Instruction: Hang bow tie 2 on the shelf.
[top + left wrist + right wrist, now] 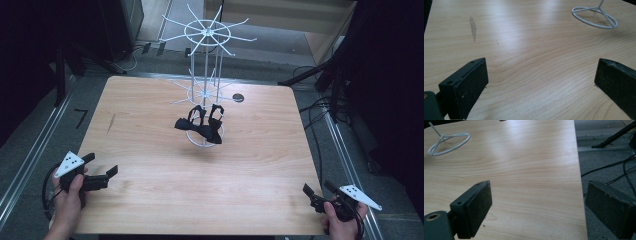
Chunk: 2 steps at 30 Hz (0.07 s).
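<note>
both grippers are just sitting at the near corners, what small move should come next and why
Probably ease the left gripper forward toward the black bow tie hanging low on the white wire rack. Both grippers are open and holding nothing, the right gripper is at the table's edge, and the bow tie is the one loose item.

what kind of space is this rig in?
Probably a lab or data-collection bay: pale wooden table ringed by black tripod legs, loose floor cables, and a white wire display rack as a prop.
</note>
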### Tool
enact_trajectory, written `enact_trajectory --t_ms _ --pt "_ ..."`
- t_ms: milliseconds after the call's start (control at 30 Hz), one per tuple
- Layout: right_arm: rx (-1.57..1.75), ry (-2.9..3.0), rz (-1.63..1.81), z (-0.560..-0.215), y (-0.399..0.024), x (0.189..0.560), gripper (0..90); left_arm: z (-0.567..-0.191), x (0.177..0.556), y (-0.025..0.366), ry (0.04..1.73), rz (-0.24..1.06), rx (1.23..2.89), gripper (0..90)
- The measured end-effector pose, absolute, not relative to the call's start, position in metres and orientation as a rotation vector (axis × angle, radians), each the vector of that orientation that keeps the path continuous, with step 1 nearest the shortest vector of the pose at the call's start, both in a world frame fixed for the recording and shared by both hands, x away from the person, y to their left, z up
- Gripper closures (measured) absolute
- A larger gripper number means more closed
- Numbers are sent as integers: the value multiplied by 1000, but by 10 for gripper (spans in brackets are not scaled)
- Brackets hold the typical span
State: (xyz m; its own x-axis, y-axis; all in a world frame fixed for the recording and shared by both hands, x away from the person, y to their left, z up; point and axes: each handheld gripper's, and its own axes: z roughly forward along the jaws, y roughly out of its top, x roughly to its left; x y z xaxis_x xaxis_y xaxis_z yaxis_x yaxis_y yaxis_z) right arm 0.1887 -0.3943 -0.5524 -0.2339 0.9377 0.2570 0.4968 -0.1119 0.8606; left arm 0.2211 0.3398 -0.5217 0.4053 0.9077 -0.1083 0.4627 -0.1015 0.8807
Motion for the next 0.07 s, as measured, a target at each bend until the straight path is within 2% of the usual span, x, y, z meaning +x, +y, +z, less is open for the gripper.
enact_trajectory --t_ms 67 --pt "1576 1715 1310 -552 -394 189 79 -522 221 340 1203 597 1726 0"
